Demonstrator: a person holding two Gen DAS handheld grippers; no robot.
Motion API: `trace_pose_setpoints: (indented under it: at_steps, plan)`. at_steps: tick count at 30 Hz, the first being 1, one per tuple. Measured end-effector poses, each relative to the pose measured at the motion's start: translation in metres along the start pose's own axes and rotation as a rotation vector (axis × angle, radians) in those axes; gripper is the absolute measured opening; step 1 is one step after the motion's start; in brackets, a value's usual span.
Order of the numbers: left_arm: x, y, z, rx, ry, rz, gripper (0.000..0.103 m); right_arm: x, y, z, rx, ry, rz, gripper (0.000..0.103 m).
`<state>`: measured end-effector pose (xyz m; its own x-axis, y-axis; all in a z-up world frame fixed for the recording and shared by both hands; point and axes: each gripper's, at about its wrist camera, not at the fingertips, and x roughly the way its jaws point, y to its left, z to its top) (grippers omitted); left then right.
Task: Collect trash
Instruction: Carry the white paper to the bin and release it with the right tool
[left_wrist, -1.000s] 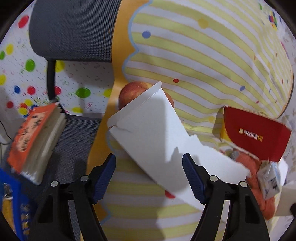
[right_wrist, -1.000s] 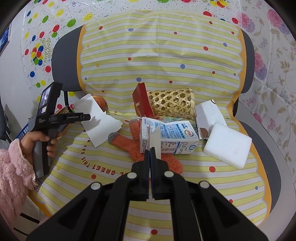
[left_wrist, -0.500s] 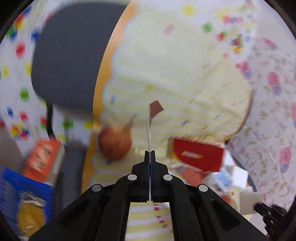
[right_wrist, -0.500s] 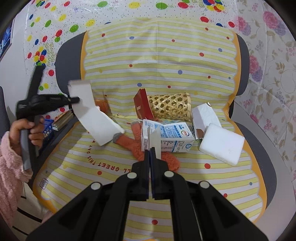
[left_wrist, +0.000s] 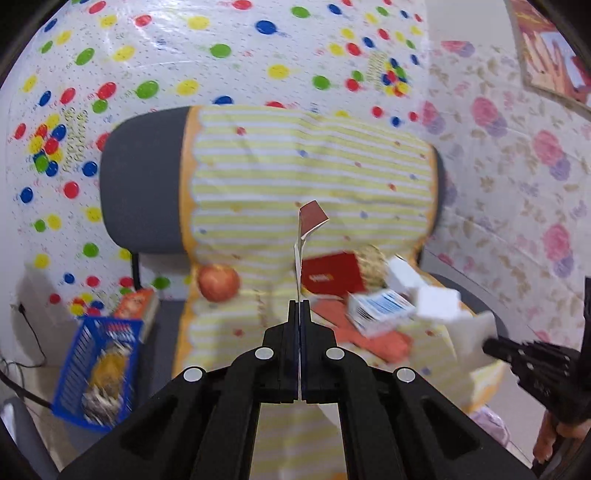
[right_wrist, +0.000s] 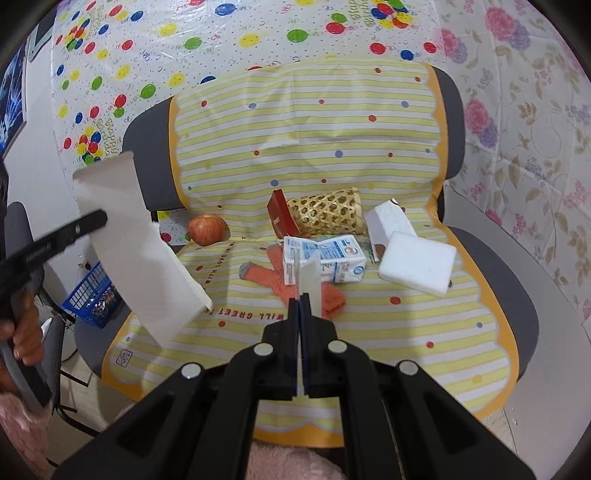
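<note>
Progress: partial at best. Left gripper (left_wrist: 299, 306) is clamped on a white card (right_wrist: 140, 251), lifted off the seat and held in the air left of the apple (right_wrist: 206, 229). Right gripper (right_wrist: 300, 301) is also closed, pinching a small white scrap (right_wrist: 309, 277) edge-on.

Blue basket (right_wrist: 88, 295) sits on the floor left of the apple, with wrappers already in it; probably the bin, so both held pieces likely go there.

Left on the seat cover (right_wrist: 369, 325), all right of the apple:
- red box (right_wrist: 280, 218), upright
- wicker tube (right_wrist: 325, 216) on its side, touching the red box
- milk carton (right_wrist: 325, 262) lying flat
- orange glove (right_wrist: 295, 286) partly under the carton
- torn white box (right_wrist: 388, 225) and foam block (right_wrist: 417, 262), farthest from the apple

Apple may not be trash; can't tell.

Card orientation: long axis runs diagonally in the right view, top end up and away from the apple, lower end down toward the seat front. Gripped near the upper third. From the left wrist it's seen edge-on, long axis straight out along the fingers, tip folded over.
</note>
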<state>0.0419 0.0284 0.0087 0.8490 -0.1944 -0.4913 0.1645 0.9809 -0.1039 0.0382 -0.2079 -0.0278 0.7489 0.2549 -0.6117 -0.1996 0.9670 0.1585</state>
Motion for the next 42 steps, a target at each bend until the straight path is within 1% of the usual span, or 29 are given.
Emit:
trace_pose_setpoints:
  at_steps: [4,5,8,12,14,17,20,26,30,33,39,42]
  plan:
    - [-0.014,-0.028,-0.023,0.036,0.0,-0.041,0.001,-0.02,-0.01,-0.01,0.017,-0.012,-0.013,0.002]
    - [-0.018,-0.034,-0.028,0.04,-0.003,-0.061,0.001,-0.026,-0.013,-0.014,0.021,-0.013,-0.022,0.002]
    - [-0.024,-0.048,-0.033,0.04,-0.006,-0.111,0.001,-0.038,-0.021,-0.022,0.039,-0.011,-0.041,0.002]
    - [-0.03,-0.072,-0.035,0.074,-0.021,-0.18,0.001,-0.054,-0.036,-0.031,0.067,-0.013,-0.085,0.002]
    - [-0.029,-0.089,-0.036,0.086,-0.015,-0.235,0.001,-0.062,-0.044,-0.036,0.084,-0.015,-0.109,0.002]
    - [-0.027,-0.113,-0.04,0.111,-0.012,-0.293,0.001,-0.077,-0.058,-0.045,0.106,-0.016,-0.161,0.002]
    - [-0.02,-0.143,-0.049,0.146,0.008,-0.371,0.001,-0.089,-0.073,-0.057,0.137,-0.007,-0.212,0.002]
    - [-0.009,-0.187,-0.072,0.214,0.056,-0.474,0.001,-0.107,-0.1,-0.091,0.208,0.032,-0.289,0.002]
    - [-0.001,-0.212,-0.087,0.254,0.078,-0.524,0.001,-0.116,-0.114,-0.113,0.248,0.054,-0.333,0.002]
    - [0.004,-0.228,-0.098,0.288,0.09,-0.548,0.001,-0.121,-0.123,-0.127,0.275,0.068,-0.355,0.002]
    - [0.022,-0.253,-0.118,0.336,0.155,-0.572,0.001,-0.117,-0.143,-0.153,0.33,0.117,-0.377,0.002]
    - [0.032,-0.264,-0.125,0.353,0.183,-0.576,0.001,-0.112,-0.154,-0.161,0.359,0.131,-0.377,0.002]
